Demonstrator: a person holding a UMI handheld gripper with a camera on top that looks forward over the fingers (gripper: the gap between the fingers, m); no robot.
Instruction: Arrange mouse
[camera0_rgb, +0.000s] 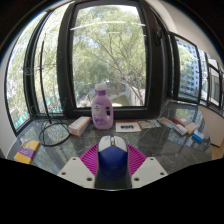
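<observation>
A mouse (112, 160) with a white nose and a dark blue back sits lengthwise between my fingers, its nose pointing ahead. My gripper (112, 152) is shut on it. The pink pads (92, 158) press against both of its sides with no gap showing. The mouse's rear end is hidden low between the fingers. Its nose stands out over the dark glossy table (60, 142); I cannot tell if it touches the surface.
Beyond the fingers a purple bottle (102, 108) stands by the window, with a white box (79, 125) to its left and a small white card (127, 127) to its right. A yellow and purple item (27, 151) lies at the left. Several boxes (185, 124) sit at the right.
</observation>
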